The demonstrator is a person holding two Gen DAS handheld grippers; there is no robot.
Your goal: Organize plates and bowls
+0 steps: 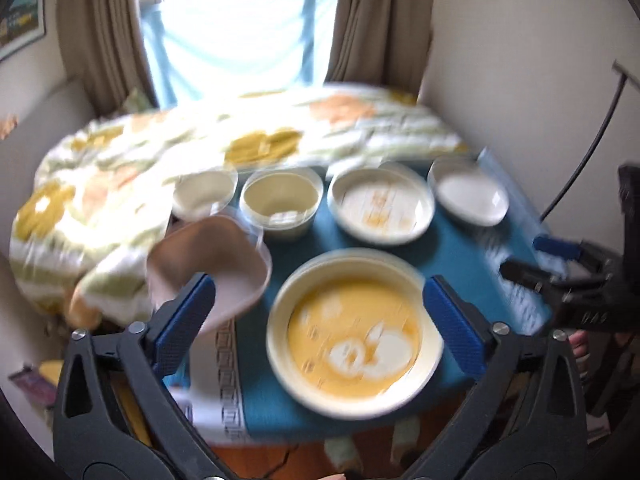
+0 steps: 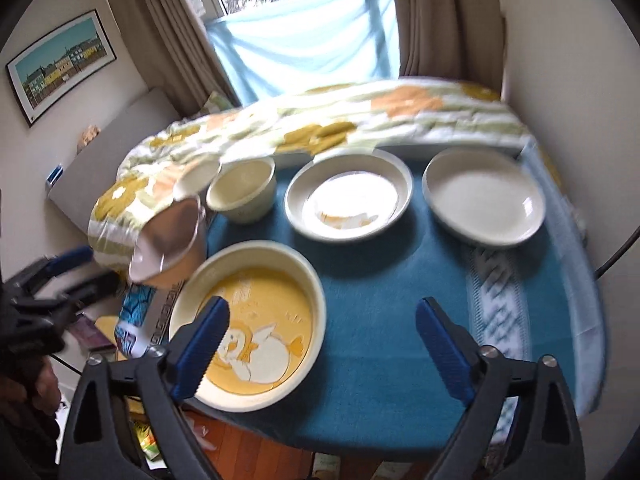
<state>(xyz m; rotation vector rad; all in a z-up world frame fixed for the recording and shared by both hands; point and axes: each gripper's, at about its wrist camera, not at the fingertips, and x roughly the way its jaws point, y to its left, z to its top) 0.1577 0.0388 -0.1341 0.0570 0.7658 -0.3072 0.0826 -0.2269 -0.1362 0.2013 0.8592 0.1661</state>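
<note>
The surface (image 2: 380, 280), under a teal cloth, carries everything. A flowered quilt (image 2: 320, 120) is bunched beyond both claws.

The likely step is taking up the big yellow plate (image 2: 256, 292), which lies just ahead of the right claw (image 2: 324, 344) and toward its left finger. It looks deep and wide, so I would grip its near rim, one pad inside and one under the lip, and lift it level. Past it, well ahead, sit a patterned white plate (image 2: 348, 196) and, to the right, a plain white plate (image 2: 484, 196). Plates should stack largest at the bottom.

Ahead and to the left stand a cream bowl (image 2: 242, 190) and a small white bowl (image 2: 196, 178). A pink bowl (image 2: 168, 240) is steeply tilted at the left edge of the surface. I cannot tell what props it, and it may tip off, so it wants settling early.

The right claw is spread wide, gripping nothing and touching nothing. The left claw (image 1: 326, 320) is equally wide apart and empty. The yellow plate shows between its fingers and the pink bowl lies close by its left finger, though blur hides any contact.
</note>
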